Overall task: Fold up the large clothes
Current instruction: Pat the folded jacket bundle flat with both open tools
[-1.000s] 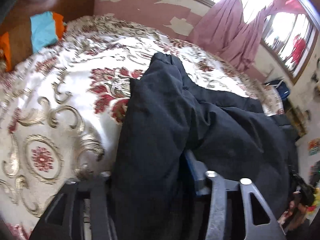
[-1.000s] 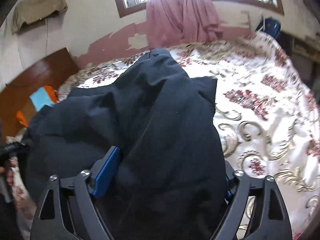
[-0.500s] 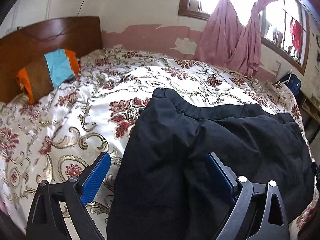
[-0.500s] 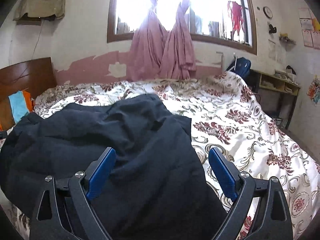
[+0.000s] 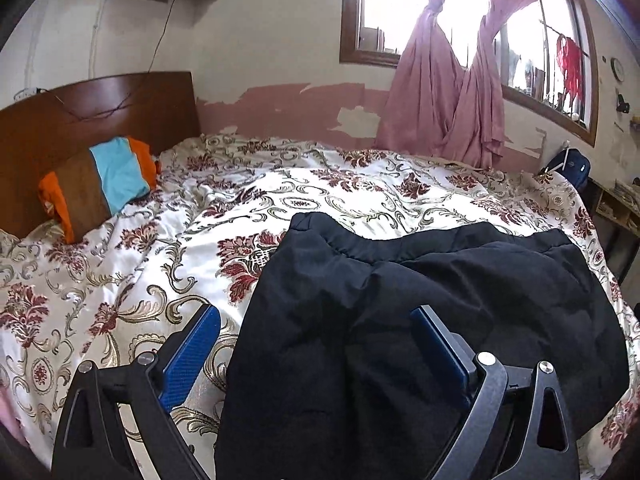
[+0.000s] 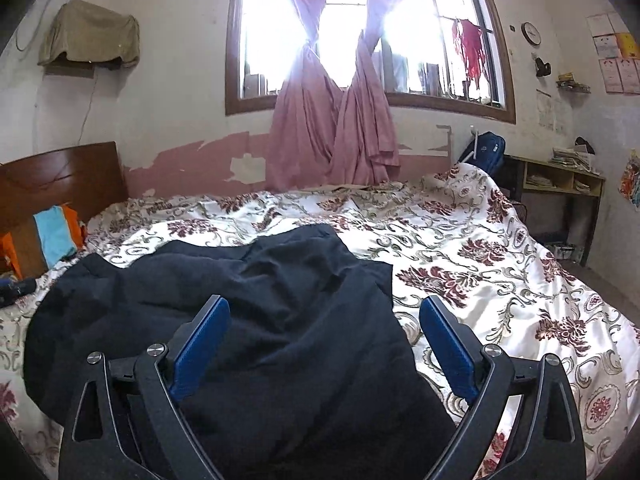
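A large black padded garment (image 5: 440,280) lies folded over in a soft heap on the floral quilt (image 5: 160,260). My left gripper (image 5: 314,314) hovers above its near left part, open, blue pads (image 5: 192,356) wide apart and touching nothing. In the right wrist view the same garment (image 6: 240,280) spreads from the centre to the left. My right gripper (image 6: 325,303) stands open over its near right edge, its pads (image 6: 200,344) clear of the cloth. The garment's near edge is hidden under both grippers.
The quilt (image 6: 500,280) covers a wide bed. A striped pillow (image 5: 100,184) leans on the wooden headboard (image 5: 100,108) at the left. Pink curtains (image 5: 448,100) hang at the window behind. A desk (image 6: 560,184) and a blue bag (image 6: 486,152) stand at the right.
Both grippers let go of the black garment, opened wide, and drew back and up. The garment settled flat on the quilt, and more of the room shows.
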{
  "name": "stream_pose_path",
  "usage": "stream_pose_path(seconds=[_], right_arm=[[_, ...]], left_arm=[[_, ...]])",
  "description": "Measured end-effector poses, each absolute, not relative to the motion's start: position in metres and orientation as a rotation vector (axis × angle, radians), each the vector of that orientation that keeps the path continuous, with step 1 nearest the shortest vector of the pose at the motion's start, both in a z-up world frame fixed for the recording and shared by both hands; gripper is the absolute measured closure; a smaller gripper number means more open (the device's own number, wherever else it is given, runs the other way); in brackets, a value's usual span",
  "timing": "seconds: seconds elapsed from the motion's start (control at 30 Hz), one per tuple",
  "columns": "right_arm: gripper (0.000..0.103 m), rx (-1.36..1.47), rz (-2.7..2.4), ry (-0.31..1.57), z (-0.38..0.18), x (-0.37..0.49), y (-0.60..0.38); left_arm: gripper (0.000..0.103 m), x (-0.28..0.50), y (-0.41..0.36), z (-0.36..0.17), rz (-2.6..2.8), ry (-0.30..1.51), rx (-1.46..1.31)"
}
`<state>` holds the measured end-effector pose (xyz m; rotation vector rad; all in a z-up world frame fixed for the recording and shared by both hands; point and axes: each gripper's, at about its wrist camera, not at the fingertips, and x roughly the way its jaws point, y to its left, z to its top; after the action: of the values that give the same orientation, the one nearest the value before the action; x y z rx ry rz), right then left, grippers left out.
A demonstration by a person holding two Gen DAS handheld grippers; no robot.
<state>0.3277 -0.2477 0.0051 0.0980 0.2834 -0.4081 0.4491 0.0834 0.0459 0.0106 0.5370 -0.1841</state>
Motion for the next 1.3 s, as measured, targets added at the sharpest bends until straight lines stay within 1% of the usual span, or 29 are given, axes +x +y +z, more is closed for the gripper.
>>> stream_pose_path(seconds=[0.17,0.27,0.4,0.73,1.3], right_arm=[[0.009,0.092,-0.376,0.266,0.005,0.32,-0.237],[0.009,0.087,-0.349,0.25,0.005,0.312,-0.23],[0.009,0.086,-0.309,0.224,0.009,0.3,-0.219],[0.009,0.044,-0.238,0.15,0.026,0.253,-0.196],[0.005,0.062,-0.138,0.074,0.038,0.178,-0.182]], left_arm=[[0.007,0.412,0.083,0.028,-0.157,0.471,0.034],[0.007,0.388,0.081,0.023,-0.17,0.465,0.044],[0.007,0.357,0.075,0.037,-0.183,0.404,0.065],[0.005,0.295,0.079,0.07,-0.186,0.307,-0.029],[0.001,0.211,0.079,0.095,-0.175,0.217,-0.077]])
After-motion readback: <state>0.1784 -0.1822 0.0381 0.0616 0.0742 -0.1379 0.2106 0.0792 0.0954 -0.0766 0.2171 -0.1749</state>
